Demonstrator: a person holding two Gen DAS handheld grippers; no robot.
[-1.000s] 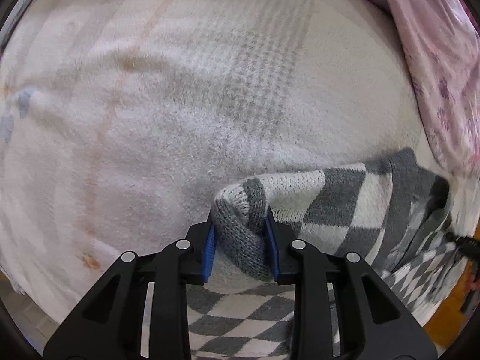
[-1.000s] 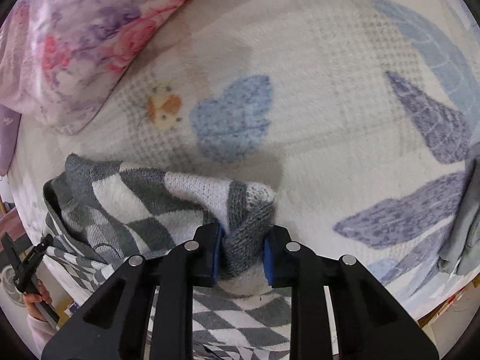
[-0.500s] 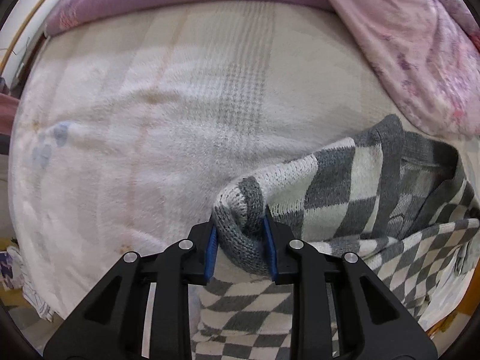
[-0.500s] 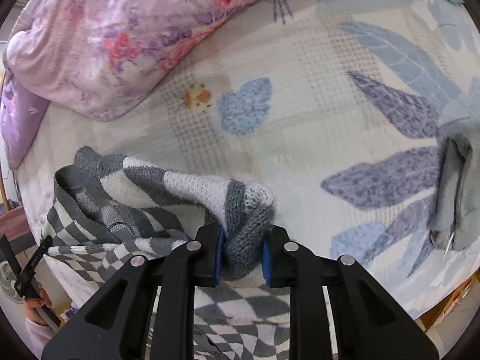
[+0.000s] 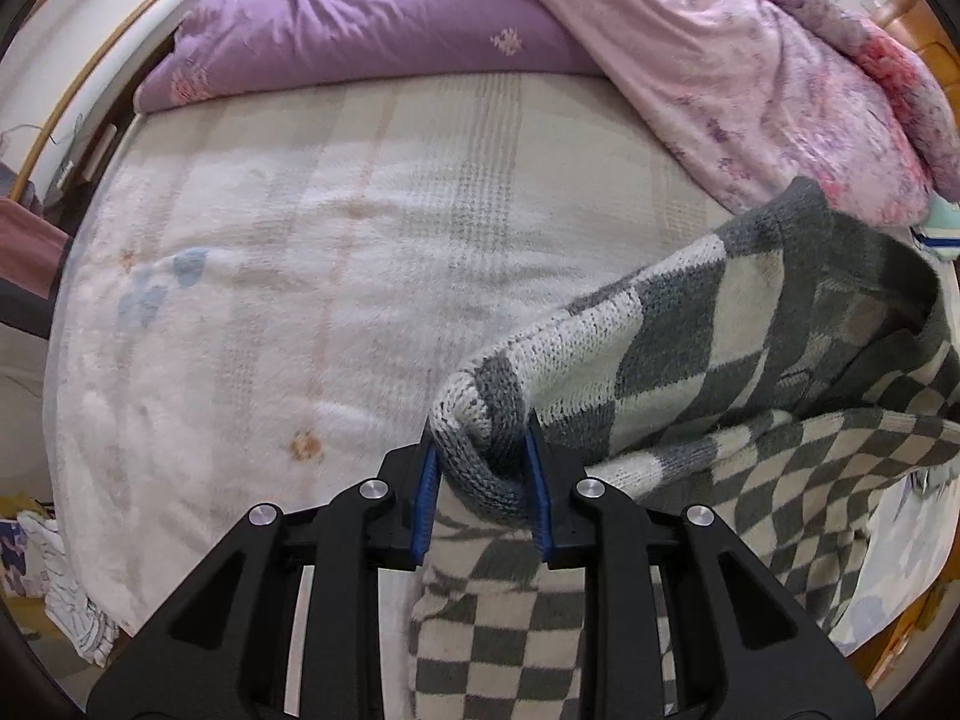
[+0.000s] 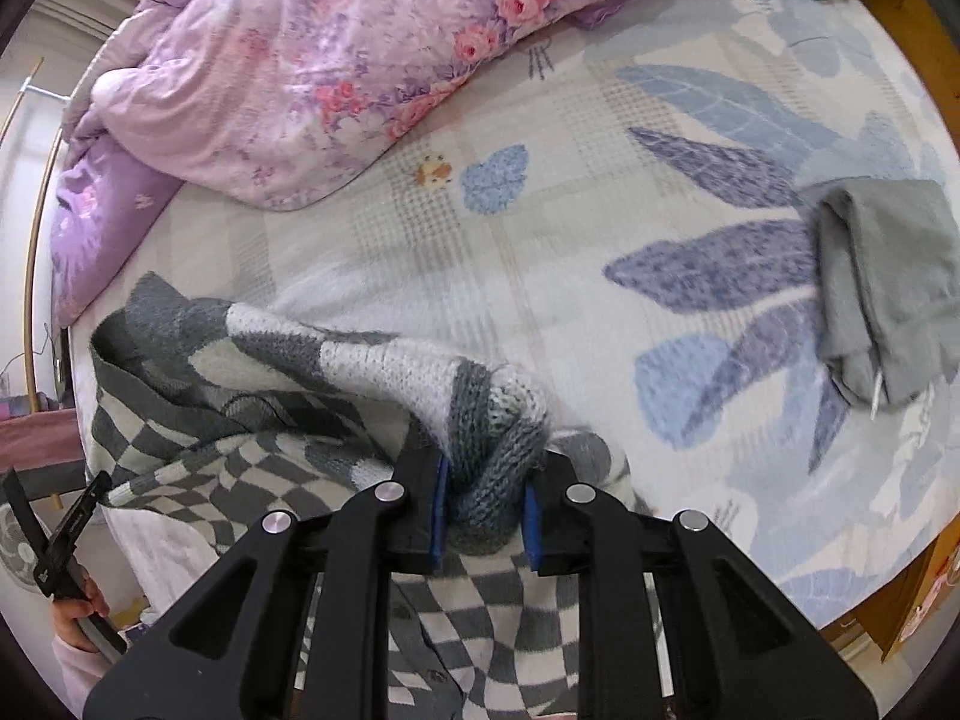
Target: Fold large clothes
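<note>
A grey-and-white checkered knit sweater (image 5: 690, 330) hangs between my two grippers above the bed. My left gripper (image 5: 483, 480) is shut on a bunched shoulder corner of it, blue pads pressing the knit. In the right wrist view the same sweater (image 6: 270, 372) stretches to the left, and my right gripper (image 6: 486, 510) is shut on its other bunched corner. The rest of the sweater drops below both grippers, out of sight. At the lower left of the right wrist view a hand (image 6: 78, 606) holds the other gripper's black handle.
The bed's pale fleece blanket (image 5: 300, 276) with blue leaf prints (image 6: 720, 276) lies below. A pink floral duvet (image 6: 336, 60) and a purple quilt (image 5: 360, 30) are heaped at the head. A folded grey garment (image 6: 882, 294) lies at the right. The wooden bed edge (image 6: 888, 618) shows lower right.
Both grippers have risen well above the bed with the sweater still pinched, so more of the bed, duvet and folded grey garment has come into view. The sweater now hangs stretched between them.
</note>
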